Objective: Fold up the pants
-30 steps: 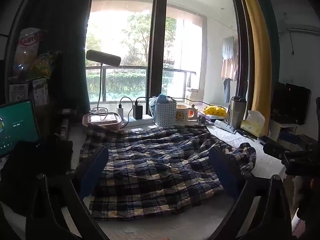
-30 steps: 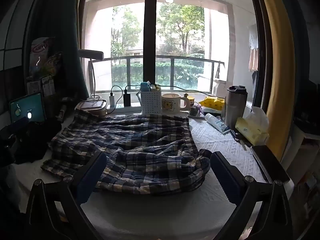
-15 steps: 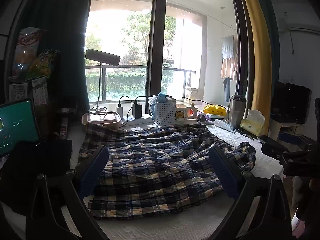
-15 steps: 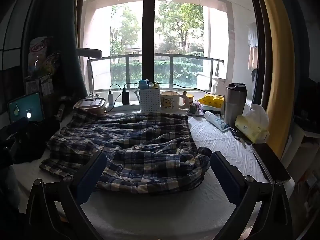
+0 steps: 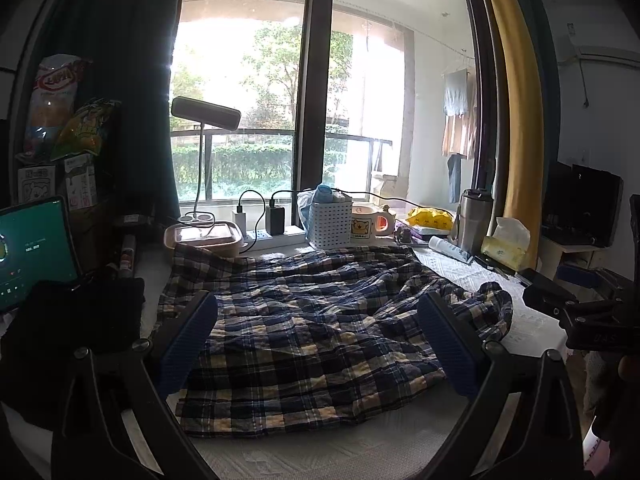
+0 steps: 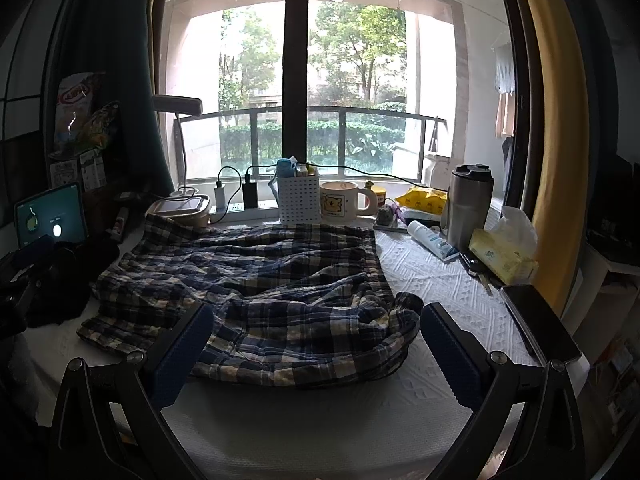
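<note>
Pants: blue, black and cream plaid cotton pants (image 5: 304,328) are lying spread and rumpled across the white textured tabletop (image 6: 432,280), filling the middle of both views.
Right end of the cloth: it is bunching into a loose roll (image 6: 396,320) at centre right of the right wrist view; this looks like the waistband, though I cannot tell for certain.
Left end: the edge is lying flatter toward the lower left of the right wrist view, beside a dark bundle (image 6: 60,280).
Left gripper (image 5: 318,342): it is hovering above the near edge of the cloth, blue pads standing wide apart, gripping nothing.
Right gripper (image 6: 312,350): it is hanging over the near right part of the fabric, equally wide, empty too.
Progress: I judge the folding is barely starting; no crisp fold is showing, and wrinkles are running across the whole garment.
Left to do: smoothing, taking hold of an edge, and folding all seem to be waiting.
Clutter behind: a white perforated plastic basket (image 6: 299,200), a cream bear-print mug (image 6: 340,202) and a steel tumbler (image 6: 469,208) are crowding the far edge, just beyond the fabric.
</note>
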Available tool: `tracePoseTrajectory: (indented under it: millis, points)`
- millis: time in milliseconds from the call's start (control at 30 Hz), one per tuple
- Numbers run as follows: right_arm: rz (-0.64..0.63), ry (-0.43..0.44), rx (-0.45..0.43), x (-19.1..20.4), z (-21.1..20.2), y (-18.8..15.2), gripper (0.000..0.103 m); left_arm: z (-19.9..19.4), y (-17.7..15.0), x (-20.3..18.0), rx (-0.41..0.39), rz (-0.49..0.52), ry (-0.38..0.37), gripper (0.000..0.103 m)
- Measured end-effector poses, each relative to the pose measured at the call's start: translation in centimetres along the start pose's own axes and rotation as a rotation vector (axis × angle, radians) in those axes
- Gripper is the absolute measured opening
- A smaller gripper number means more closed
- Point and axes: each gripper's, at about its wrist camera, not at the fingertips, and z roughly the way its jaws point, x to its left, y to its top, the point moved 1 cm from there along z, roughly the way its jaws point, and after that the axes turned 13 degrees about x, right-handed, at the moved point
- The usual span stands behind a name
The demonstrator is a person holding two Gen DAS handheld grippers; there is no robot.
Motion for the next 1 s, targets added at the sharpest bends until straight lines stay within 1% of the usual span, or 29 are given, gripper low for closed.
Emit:
tracePoseTrajectory:
  millis: [1000]
  points:
    - [0.001, -0.001, 0.005, 0.11, 0.13, -0.14, 0.103, 0.03, -0.15, -0.06, 0.011, 0.006, -0.002, 0.099]
